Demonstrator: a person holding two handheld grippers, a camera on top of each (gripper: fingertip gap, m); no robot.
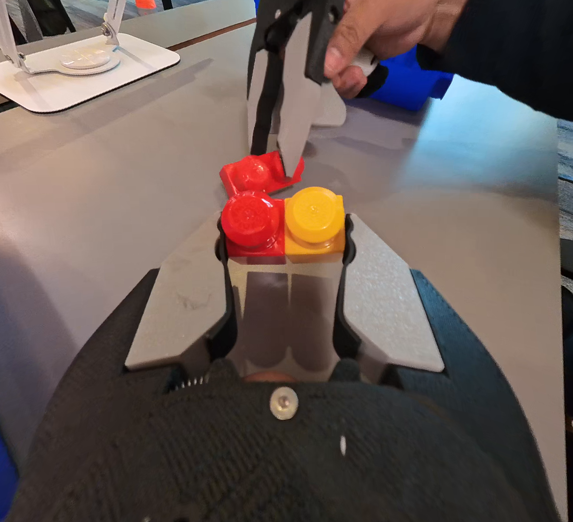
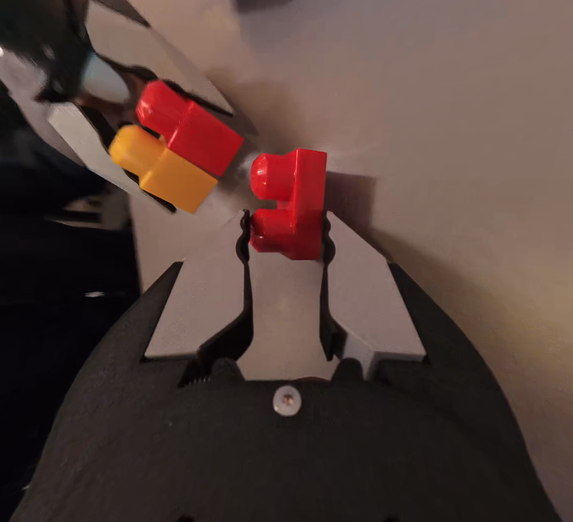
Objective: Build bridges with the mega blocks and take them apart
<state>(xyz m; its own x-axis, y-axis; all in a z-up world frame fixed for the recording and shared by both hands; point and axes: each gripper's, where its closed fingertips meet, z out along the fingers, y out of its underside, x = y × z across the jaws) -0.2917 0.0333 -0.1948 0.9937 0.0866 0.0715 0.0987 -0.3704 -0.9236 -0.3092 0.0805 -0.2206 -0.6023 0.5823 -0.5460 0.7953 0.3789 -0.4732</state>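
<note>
The left gripper (image 1: 283, 239) clamps a 1-stud red plastic block (image 1: 252, 225) and a 1-stud yellow plastic block (image 1: 314, 221) side by side. At 12 o'clock, just beyond them, the right gripper (image 2: 285, 228) pinches a flat 2-stud red plastic block (image 2: 291, 203).

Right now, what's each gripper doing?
Left gripper shut on red and yellow blocks. Right gripper shut on flat red block. Nothing between them.
</note>
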